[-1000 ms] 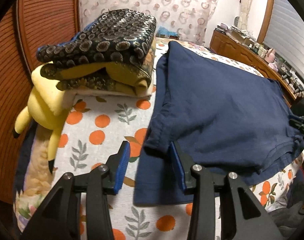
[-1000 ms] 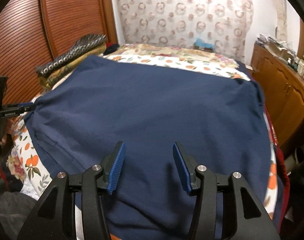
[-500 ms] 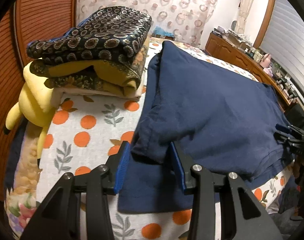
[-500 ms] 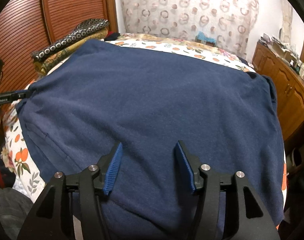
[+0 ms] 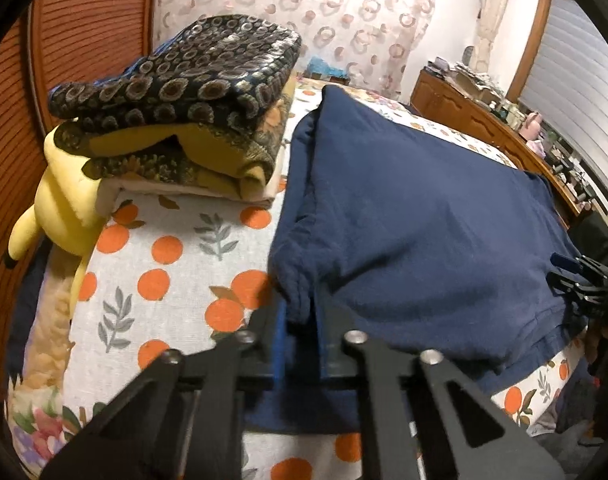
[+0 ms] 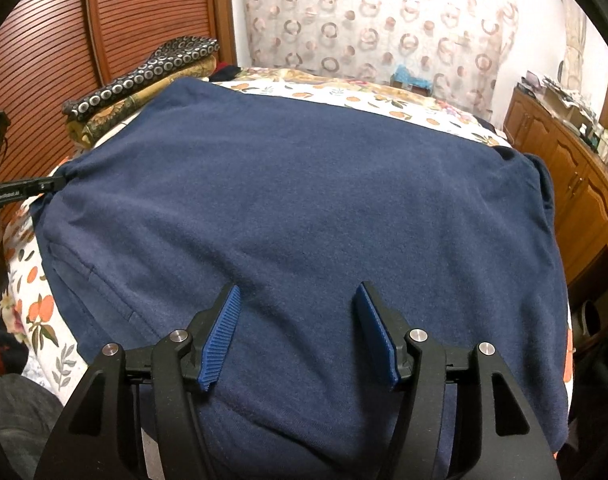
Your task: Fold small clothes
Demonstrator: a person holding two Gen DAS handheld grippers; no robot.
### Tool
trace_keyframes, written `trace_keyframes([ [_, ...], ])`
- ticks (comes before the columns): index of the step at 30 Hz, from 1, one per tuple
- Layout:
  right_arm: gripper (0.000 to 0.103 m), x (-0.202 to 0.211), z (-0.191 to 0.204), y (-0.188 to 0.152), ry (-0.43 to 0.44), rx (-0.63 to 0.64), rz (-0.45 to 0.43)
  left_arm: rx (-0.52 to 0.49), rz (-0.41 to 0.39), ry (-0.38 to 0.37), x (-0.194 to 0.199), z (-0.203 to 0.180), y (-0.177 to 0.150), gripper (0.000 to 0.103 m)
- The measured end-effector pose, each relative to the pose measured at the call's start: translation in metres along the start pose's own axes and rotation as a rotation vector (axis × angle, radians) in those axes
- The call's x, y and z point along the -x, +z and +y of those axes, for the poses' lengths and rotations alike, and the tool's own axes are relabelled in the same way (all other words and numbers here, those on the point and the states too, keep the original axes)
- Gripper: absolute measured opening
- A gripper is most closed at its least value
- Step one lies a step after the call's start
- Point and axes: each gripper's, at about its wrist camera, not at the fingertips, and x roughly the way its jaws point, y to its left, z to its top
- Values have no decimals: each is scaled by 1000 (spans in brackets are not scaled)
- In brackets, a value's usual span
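On the bed (image 5: 192,248), over a sheet printed with oranges and leaves, a navy blue garment (image 6: 304,208) is lying spread out and is covering most of the surface. In the left wrist view the left claw (image 5: 300,320) is closing its jaws on a bunched corner of this garment at the near left edge; the dark blue cloth is sitting pinched between the two blue pads, and the fabric is making small wrinkles just above the grip. In the right wrist view the same claw is appearing at the far left, where a black finger is meeting the gathered corner of the cloth.

The right claw (image 6: 300,336) is standing over the near middle part of the garment with its jaws opening. The ribbed blue pads (image 6: 220,340) are well apart, and only flat cloth is showing between them; nothing is being gripped there. Whether the tips are touching the cloth I cannot tell.

Beside the garment, toward the head of the bed, a pile of folded patterned fabrics (image 5: 192,96) is resting, dark with ring motifs on top and yellow below. A yellow plush toy (image 5: 60,208) is hanging at the bed edge, partly under this pile. A wooden dresser (image 6: 564,168) is standing along the right side of the room
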Motion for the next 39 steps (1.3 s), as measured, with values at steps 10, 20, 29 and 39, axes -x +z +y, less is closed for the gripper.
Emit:
trace_keyframes([
  [10,61,15,-18,-1,13,-81,-29,-58,-141,-74,32,-38,34,6],
  [20,61,55,-51,-16,-28,-146,-101,-188,-222,-223,39,-125,87,6],
  [29,61,91,-75,-29,-60,-205,-172,-341,-243,-372,45,-221,119,6],
  [39,61,122,-101,-52,-86,-279,-219,-487,-214,-481,43,-326,137,6],
])
